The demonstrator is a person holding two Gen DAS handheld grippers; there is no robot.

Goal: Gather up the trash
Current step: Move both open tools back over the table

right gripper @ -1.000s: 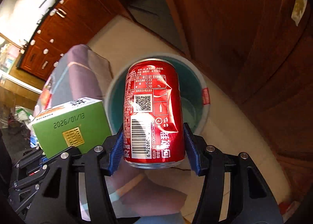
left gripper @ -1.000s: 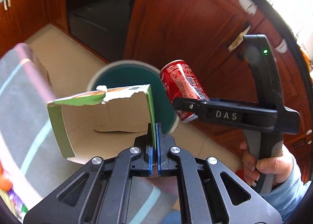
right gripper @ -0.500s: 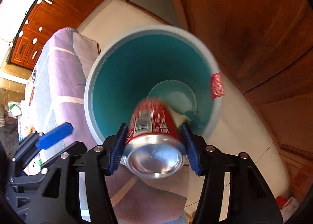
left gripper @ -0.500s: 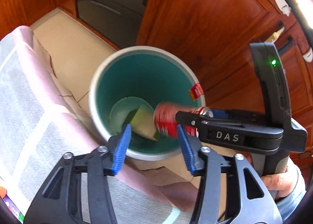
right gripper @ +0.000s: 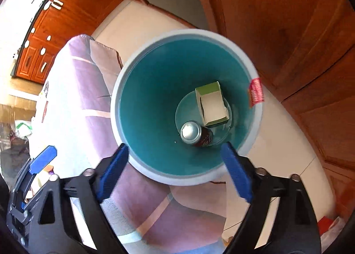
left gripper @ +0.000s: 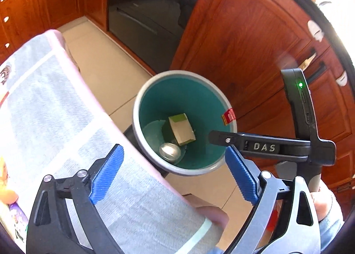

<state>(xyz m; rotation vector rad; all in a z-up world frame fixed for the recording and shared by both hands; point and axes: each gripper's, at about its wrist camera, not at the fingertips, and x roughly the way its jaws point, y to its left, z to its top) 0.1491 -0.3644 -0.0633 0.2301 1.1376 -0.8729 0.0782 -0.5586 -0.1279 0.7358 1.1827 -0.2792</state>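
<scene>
- Left wrist view: left gripper point(left gripper: 174, 174) jaws have just been opening, now spread wide, nothing between the blue pads.
- Right gripper point(right gripper: 175, 168) jaws have likewise just been opening; gap bare.
- Teal bin point(right gripper: 137, 72) sits beyond both sets of fingertips.
- Red can point(right gripper: 195, 133) lies on bin floor, nearer the fingers.
- Green carton point(right gripper: 212, 104) rests just past the can, touching it.
- Striped cloth point(left gripper: 55, 107) spreads under the left finger.

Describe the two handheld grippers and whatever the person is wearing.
Both grippers are black, angular linkage frames with silver pivot bolts and ribbed blue finger pads. The right gripper, seen from the left one, has white "DAS" lettering, a grey-black handle and a green indicator light. A light blue sleeve covers the wrist.
</scene>
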